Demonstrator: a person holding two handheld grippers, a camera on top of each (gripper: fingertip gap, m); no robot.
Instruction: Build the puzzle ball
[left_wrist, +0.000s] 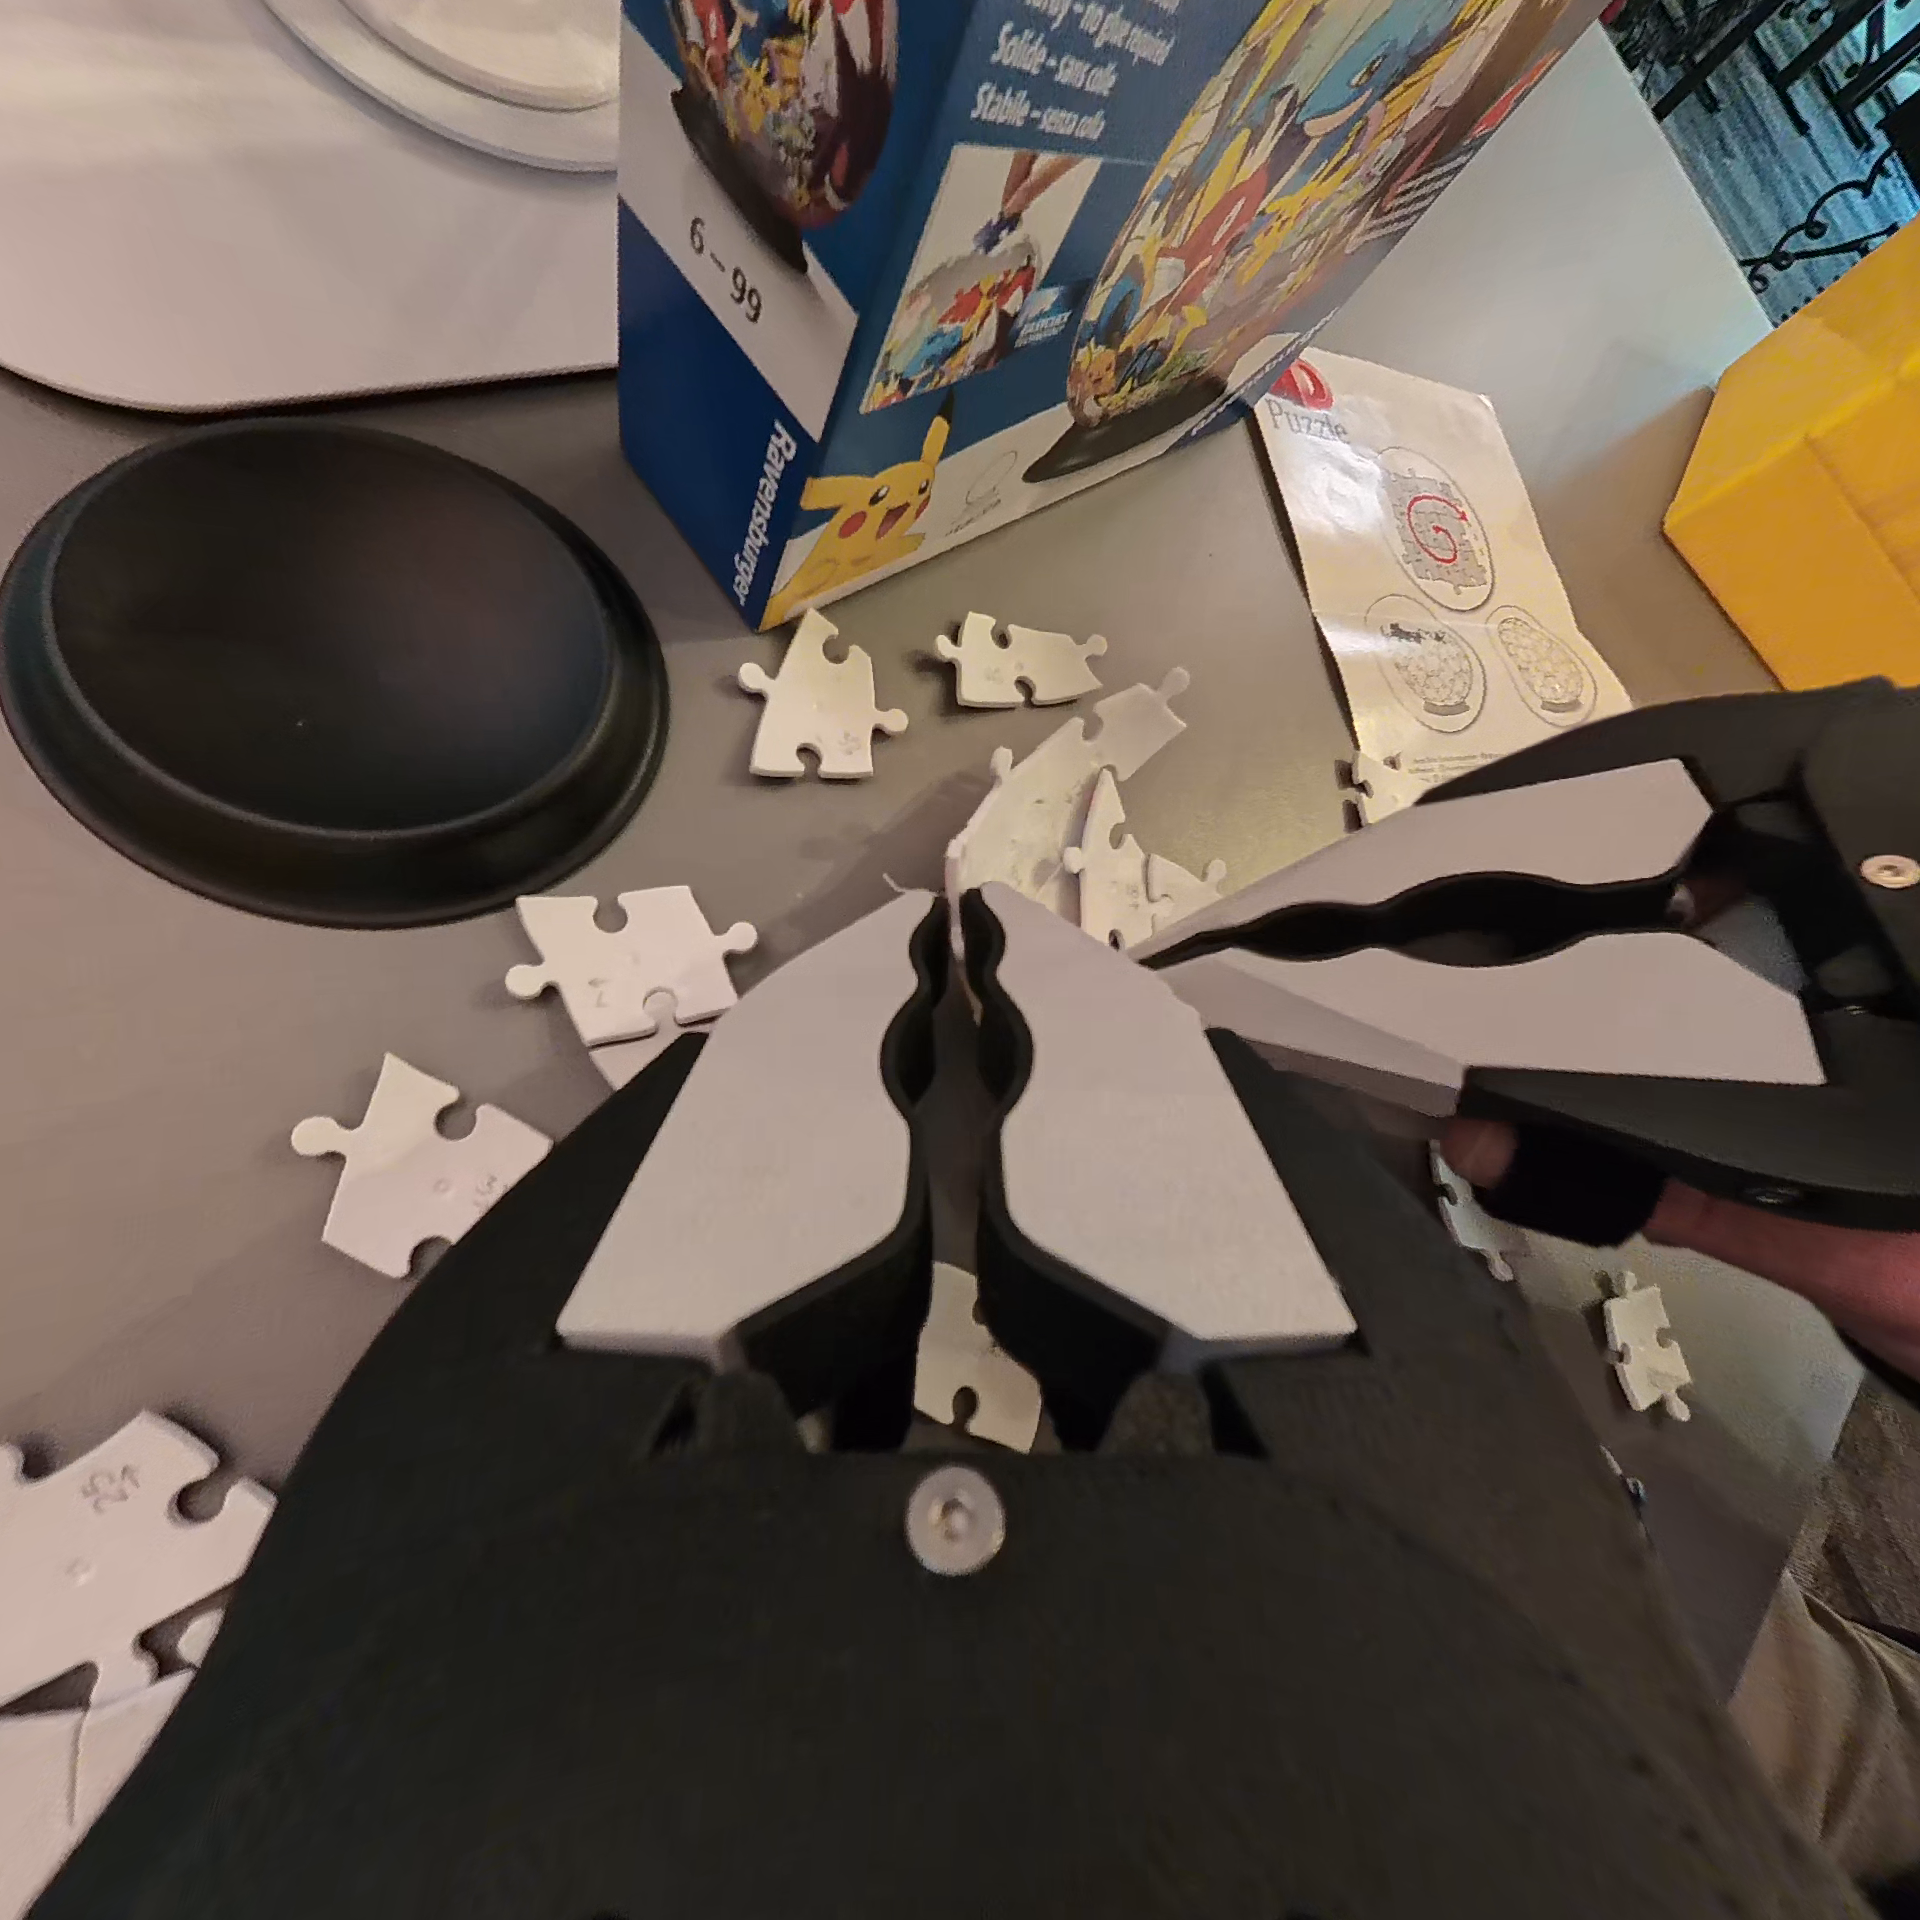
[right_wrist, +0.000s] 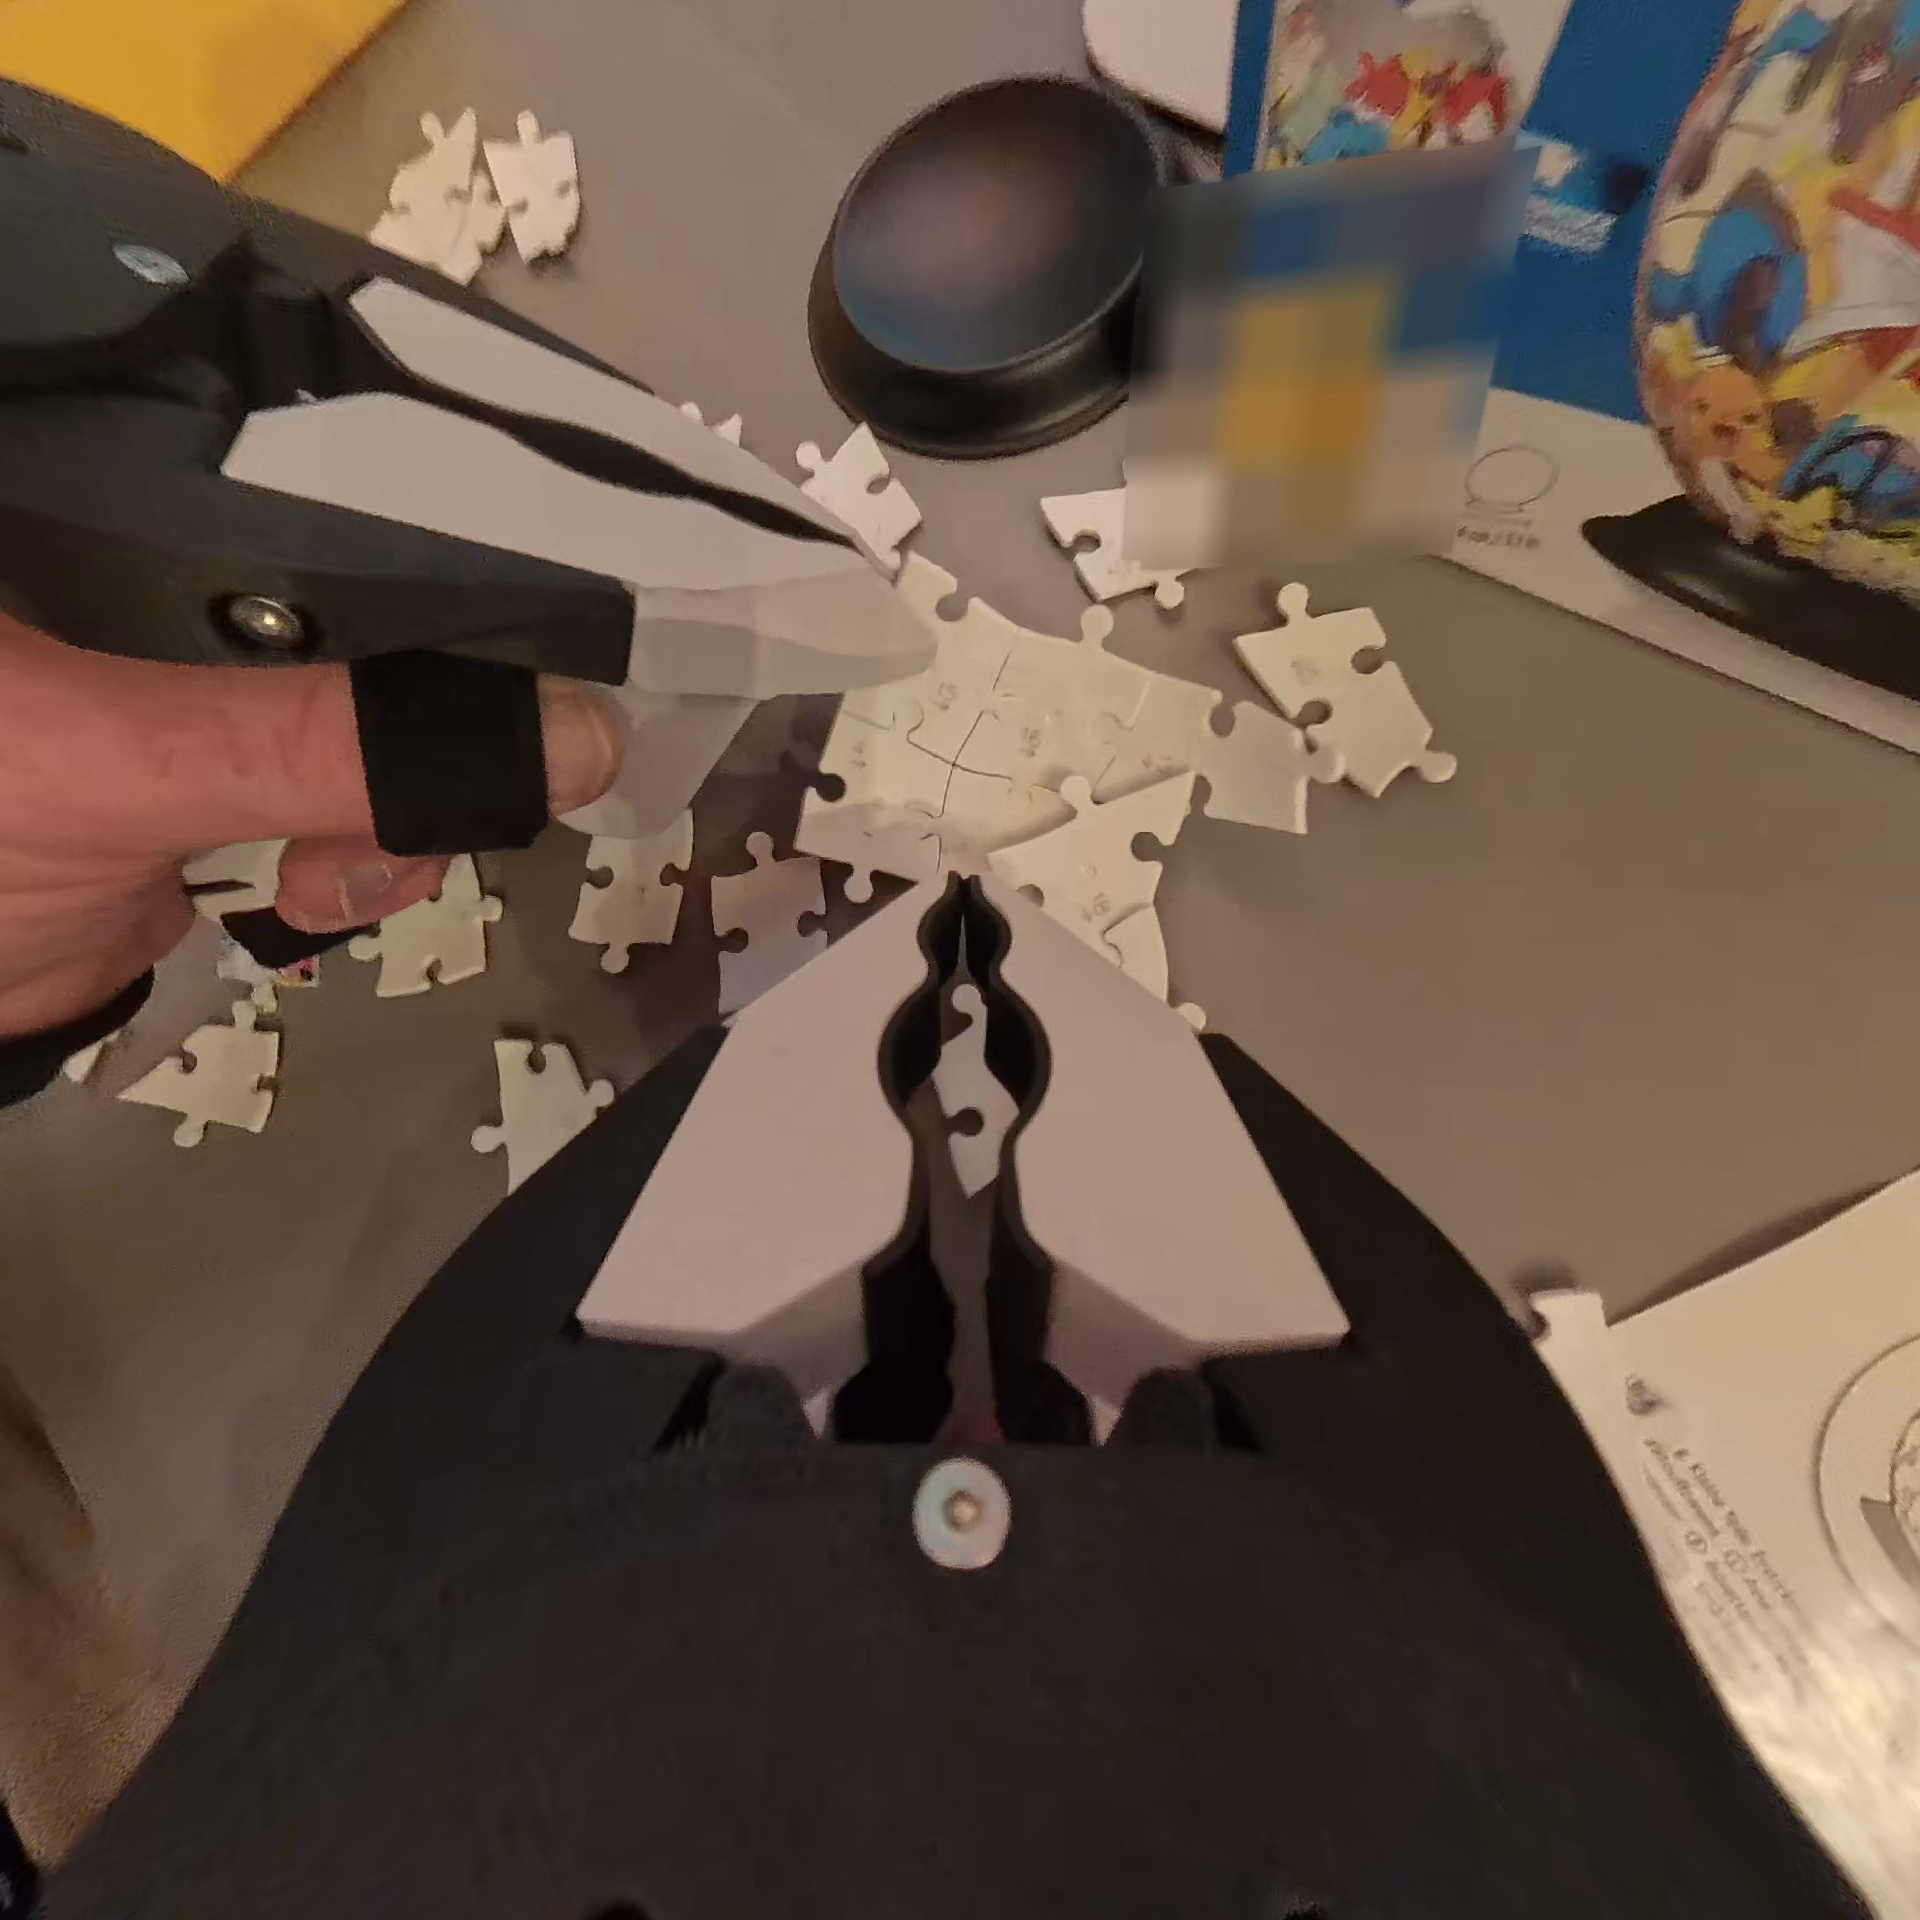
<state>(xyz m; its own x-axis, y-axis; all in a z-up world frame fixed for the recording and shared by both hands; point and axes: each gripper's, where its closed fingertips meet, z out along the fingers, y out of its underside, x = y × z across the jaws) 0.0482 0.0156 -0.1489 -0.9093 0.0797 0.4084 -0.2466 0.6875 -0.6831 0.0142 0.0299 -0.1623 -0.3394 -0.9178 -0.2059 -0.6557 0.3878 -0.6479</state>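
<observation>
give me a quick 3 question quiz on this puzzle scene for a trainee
1. True or false: the round black plastic stand holds puzzle pieces.
2. Which gripper pinches the joined cluster of curved white puzzle pieces: A left gripper, B right gripper, C both?
3. Fill in: the loose white puzzle pieces on the grey table lie printed side ____.

Key: 1 false; 2 C; 3 down.
</observation>
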